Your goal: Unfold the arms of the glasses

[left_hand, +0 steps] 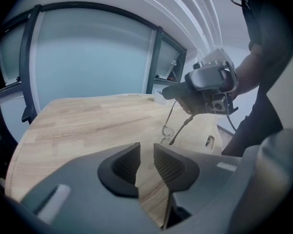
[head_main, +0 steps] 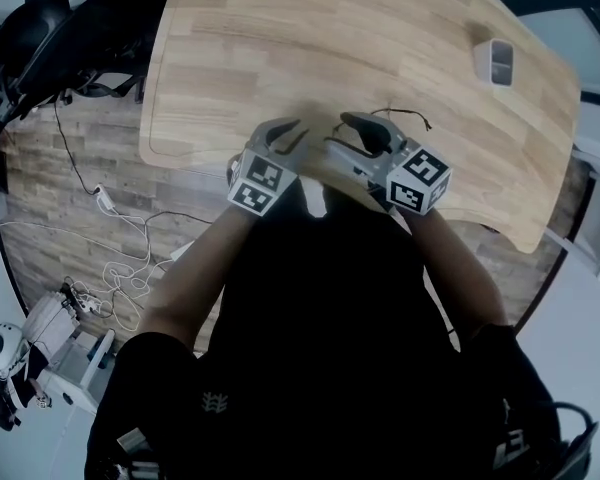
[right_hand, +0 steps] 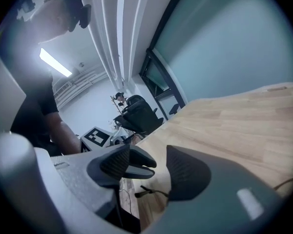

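The thin wire-framed glasses (head_main: pixel 402 118) lie near the front edge of the wooden table (head_main: pixel 280 38), just right of my right gripper's tips. In the left gripper view the glasses (left_hand: pixel 168 129) sit under the right gripper (left_hand: pixel 178 92), with one dark arm slanting up toward it. A dark arm tip of the glasses (right_hand: pixel 147 191) shows low between the right gripper's jaws, which stand apart and do not press on it. My left gripper (left_hand: pixel 145 162) has a narrow gap with only table showing through. Both grippers (head_main: pixel 285 133) (head_main: pixel 360 128) hover close together, fingers almost meeting.
A small white container (head_main: pixel 498 61) stands at the table's far right. White cables (head_main: pixel 120 258) and equipment lie on the floor at left. A black chair (head_main: pixel 40 28) stands beyond the table's left corner. The table's front edge runs just under both grippers.
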`<act>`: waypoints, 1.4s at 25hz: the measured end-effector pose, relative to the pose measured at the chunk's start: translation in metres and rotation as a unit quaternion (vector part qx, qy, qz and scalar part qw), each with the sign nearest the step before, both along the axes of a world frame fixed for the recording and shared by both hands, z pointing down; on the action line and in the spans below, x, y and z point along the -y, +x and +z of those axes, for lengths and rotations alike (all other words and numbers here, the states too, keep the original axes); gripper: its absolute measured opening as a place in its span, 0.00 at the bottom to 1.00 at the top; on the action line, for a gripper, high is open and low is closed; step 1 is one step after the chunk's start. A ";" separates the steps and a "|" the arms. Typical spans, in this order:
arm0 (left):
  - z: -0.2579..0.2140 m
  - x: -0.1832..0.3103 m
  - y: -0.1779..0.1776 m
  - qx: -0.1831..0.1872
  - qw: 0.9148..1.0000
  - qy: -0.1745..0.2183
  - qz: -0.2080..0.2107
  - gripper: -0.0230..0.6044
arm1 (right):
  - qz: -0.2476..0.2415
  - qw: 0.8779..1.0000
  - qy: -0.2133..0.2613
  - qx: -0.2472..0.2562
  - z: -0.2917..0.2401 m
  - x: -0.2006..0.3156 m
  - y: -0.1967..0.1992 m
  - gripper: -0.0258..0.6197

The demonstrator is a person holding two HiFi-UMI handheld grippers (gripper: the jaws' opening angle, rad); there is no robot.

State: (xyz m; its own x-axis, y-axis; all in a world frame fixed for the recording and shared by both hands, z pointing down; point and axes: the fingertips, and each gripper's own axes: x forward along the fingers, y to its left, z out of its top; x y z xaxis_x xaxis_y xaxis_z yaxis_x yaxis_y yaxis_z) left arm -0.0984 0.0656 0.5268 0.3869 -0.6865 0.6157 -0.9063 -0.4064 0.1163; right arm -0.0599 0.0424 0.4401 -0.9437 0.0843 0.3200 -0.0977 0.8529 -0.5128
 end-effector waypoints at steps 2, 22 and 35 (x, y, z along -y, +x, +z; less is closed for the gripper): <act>-0.004 0.003 -0.002 0.001 1.000 0.005 -0.001 0.19 | 0.023 1.000 0.011 0.005 -0.004 0.016 0.008 0.39; -0.082 0.059 0.012 -0.002 0.991 0.128 -0.035 0.05 | 0.259 0.948 0.180 -0.040 -0.038 0.109 0.141 0.14; -0.067 0.055 0.022 -0.006 0.995 0.096 -0.033 0.05 | 0.272 0.939 0.190 -0.088 -0.002 0.110 0.172 0.04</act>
